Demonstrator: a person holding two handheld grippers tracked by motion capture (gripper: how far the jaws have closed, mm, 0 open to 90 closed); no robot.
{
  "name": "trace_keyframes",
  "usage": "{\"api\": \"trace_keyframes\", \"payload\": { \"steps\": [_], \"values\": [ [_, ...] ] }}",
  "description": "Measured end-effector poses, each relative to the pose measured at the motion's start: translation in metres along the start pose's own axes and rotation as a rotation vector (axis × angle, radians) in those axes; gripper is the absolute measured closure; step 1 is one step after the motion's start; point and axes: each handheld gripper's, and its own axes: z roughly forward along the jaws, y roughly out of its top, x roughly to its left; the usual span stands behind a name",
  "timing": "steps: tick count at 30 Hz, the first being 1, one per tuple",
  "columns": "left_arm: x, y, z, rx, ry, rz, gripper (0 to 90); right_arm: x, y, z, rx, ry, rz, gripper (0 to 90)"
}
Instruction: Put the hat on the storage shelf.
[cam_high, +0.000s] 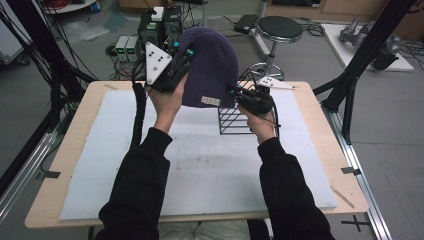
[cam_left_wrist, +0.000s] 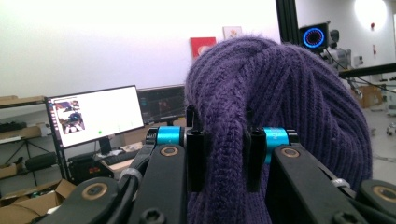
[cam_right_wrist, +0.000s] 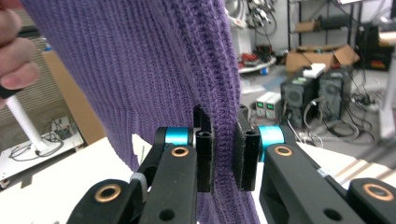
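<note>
while both of my jaws stay out of it, clamped on the knit, the purple beanie hangs in the air above the far middle of the desk: left gripper pinches its left side, right gripper its right hem. step in hand, as i judge it: carrying. next move likely calls for lowering it over the black wire rack just below, level, hem spread.

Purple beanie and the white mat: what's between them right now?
In the high view, the purple beanie hangs off the white mat, held by the left gripper and right gripper. A black wire rack stands beneath its right side; otherwise bare.
</note>
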Motion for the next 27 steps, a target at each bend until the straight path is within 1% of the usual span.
{"api": "trace_keyframes", "payload": {
  "steps": [1,2,4,5,8,10,11,12,13,16,18,20,22,26,27],
  "values": [
    [-0.003,-0.001,0.003,0.002,-0.002,-0.002,76.9,-0.003,0.0,-0.001,0.001,-0.019,-0.009,82.1],
    [-0.005,-0.002,0.005,0.001,-0.004,-0.003,76.9,-0.005,0.001,-0.003,0.001,-0.029,-0.007,82.2],
    [-0.008,-0.004,0.009,0.0,-0.009,-0.002,76.9,-0.009,0.002,-0.008,-0.003,-0.039,0.003,82.1],
    [-0.01,-0.005,0.011,0.001,-0.01,-0.004,76.9,-0.011,0.002,-0.01,0.004,-0.044,0.004,82.1],
    [-0.014,-0.006,0.015,0.007,-0.015,0.006,76.9,-0.017,0.002,-0.014,0.01,-0.056,-0.002,82.2],
    [-0.017,-0.007,0.017,0.005,-0.019,0.013,76.9,-0.02,0.002,-0.015,0.008,-0.057,0.009,82.1],
    [-0.017,-0.007,0.018,0.002,-0.019,0.013,76.8,-0.022,0.001,-0.016,0.004,-0.05,0.011,81.9],
    [-0.018,-0.007,0.018,0.001,-0.023,0.01,76.8,-0.023,0.001,-0.016,-0.001,-0.039,0.009,81.9],
    [-0.018,-0.008,0.018,0.001,-0.029,0.01,76.8,-0.023,0.0,-0.015,0.003,-0.042,0.007,81.9],
    [-0.018,-0.009,0.019,0.005,-0.037,-0.005,76.8,-0.024,0.0,-0.016,0.008,-0.051,0.004,82.0],
    [-0.02,-0.009,0.02,0.008,-0.046,0.001,76.8,-0.025,0.0,-0.017,0.013,-0.067,0.003,82.0],
    [-0.023,-0.011,0.021,0.006,-0.054,-0.006,76.6,-0.027,0.0,-0.02,0.008,-0.081,-0.004,82.0],
    [-0.026,-0.013,0.022,0.011,-0.064,-0.007,76.5,-0.03,0.001,-0.023,0.008,-0.096,-0.004,81.9],
    [-0.035,-0.021,0.028,0.019,-0.082,-0.037,76.4,-0.037,-0.001,-0.033,0.008,-0.128,-0.006,82.0],
    [-0.037,-0.023,0.03,0.021,-0.086,-0.037,76.4,-0.04,-0.002,-0.037,0.008,-0.134,-0.006,82.0]
  ]
}}
